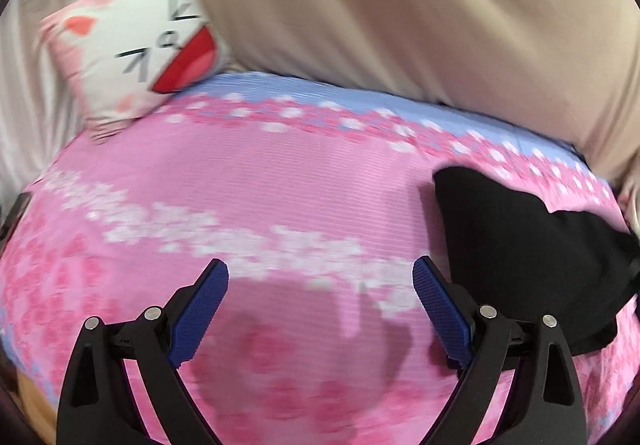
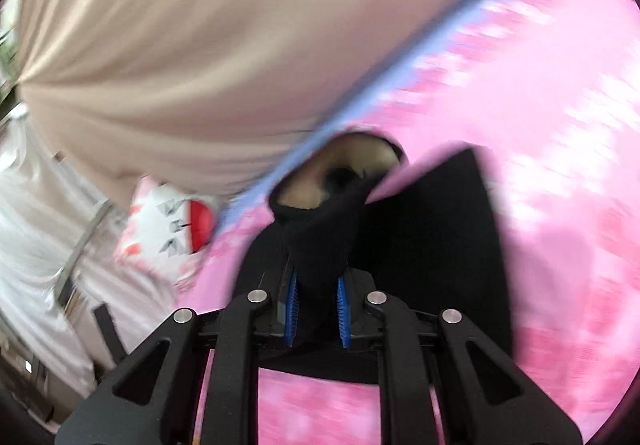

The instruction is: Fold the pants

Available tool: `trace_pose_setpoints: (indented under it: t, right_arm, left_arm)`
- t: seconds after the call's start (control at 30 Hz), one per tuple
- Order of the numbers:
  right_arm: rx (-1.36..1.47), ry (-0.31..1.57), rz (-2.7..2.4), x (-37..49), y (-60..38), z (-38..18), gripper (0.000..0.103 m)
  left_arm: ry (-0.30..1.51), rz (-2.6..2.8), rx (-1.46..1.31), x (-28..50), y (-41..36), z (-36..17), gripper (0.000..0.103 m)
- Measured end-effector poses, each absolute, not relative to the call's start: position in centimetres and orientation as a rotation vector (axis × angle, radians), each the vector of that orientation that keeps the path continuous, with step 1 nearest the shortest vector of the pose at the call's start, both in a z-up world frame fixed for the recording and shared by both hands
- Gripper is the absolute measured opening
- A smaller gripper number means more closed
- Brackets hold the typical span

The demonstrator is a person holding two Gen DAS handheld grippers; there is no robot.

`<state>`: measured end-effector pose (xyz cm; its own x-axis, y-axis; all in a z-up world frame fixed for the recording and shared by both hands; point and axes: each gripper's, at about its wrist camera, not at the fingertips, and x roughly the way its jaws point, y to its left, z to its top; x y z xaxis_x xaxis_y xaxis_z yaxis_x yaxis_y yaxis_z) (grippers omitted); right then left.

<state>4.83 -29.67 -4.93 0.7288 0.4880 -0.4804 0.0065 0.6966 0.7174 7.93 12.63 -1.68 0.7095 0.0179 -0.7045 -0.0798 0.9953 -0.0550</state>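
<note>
Blurring from motion softens both views, so fine detail on the bedding is lost. From the left wrist, the left gripper [image 1: 320, 277] is seen with its blue pads spread wide apart and nothing between them, held above the pink floral bedspread [image 1: 248, 197]. The black pants [image 1: 532, 253] lie on the bedspread to the right of that gripper, their far end cut off by the lens rim. A cartoon-face pillow [image 1: 136, 45] is propped at the bed's far left corner, against a beige curtain [image 1: 400, 13]. From the right wrist, the right gripper [image 2: 316, 301] is seen closed on a bunched fold of the pants [image 2: 432, 221], the cloth pinched between the blue pads and rising ahead of them. An opening in the raised cloth [image 2: 352, 161] shows something pale inside; what it is cannot be made out. The lower part of the garment is hidden behind the gripper's black frame.
</note>
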Motion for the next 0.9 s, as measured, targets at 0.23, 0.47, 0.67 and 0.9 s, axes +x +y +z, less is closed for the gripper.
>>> trace_pose_setpoints:
  t: [0.23, 0.47, 0.67, 0.9]
  right_arm:
    - [0.821, 0.770, 0.380, 5.1, -30.8, -7.9, 0.034]
    - [0.775, 0.728, 0.365, 6.6, -30.8, -5.9, 0.079]
    - [0.631, 0.779, 0.321, 7.9, -29.4, -6.0, 0.023]
    - [0.636, 0.643, 0.282, 4.2, -31.5, -2.2, 0.017]
  left_arm:
    - [0.841, 0.048, -0.018, 9.4, 6.8, -4.1, 0.091]
    - [0.823, 0.052, -0.013, 9.2, 6.5, -3.2, 0.091]
    - [0.805, 0.037, 0.016, 9.2, 5.5, -2.4, 0.091]
    - [0.782, -0.008, 0.031, 9.0, 4.2, -1.5, 0.091]
